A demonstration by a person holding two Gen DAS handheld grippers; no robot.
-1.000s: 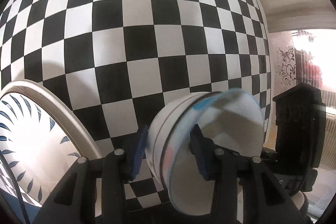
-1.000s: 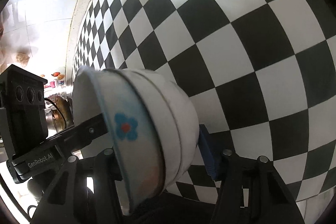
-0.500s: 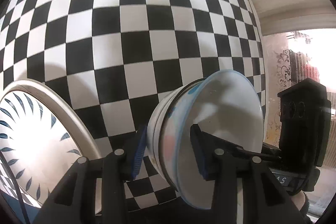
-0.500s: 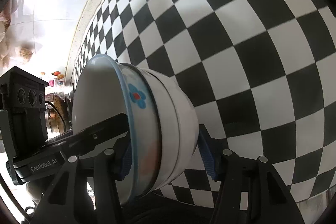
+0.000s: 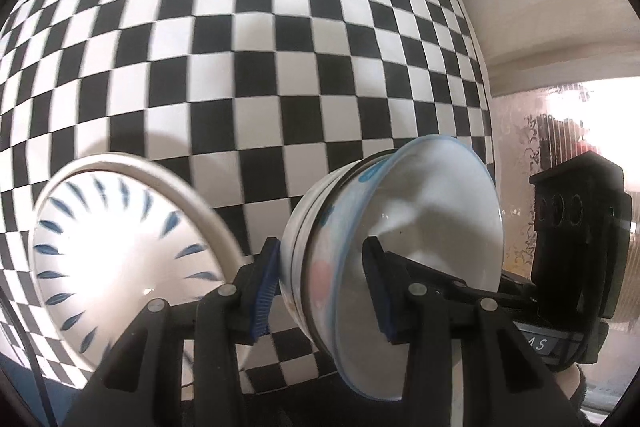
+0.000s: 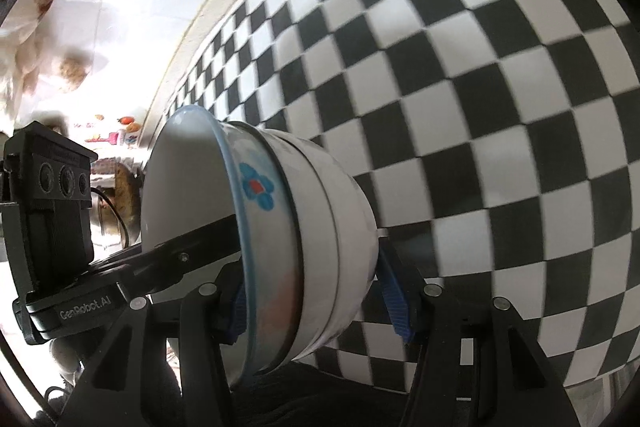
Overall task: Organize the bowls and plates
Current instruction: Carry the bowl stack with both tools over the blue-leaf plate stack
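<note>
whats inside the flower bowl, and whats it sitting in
One finger of each gripper reaches inside the flower bowl; otherwise the inside that shows is bare white. It is nested in at least one plain white bowl; the outer bowl hides how many are stacked.

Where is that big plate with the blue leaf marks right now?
In the left wrist view, the plate sits at lower left on the checkered cloth, just left of the stacked bowls held in the left gripper.
</note>
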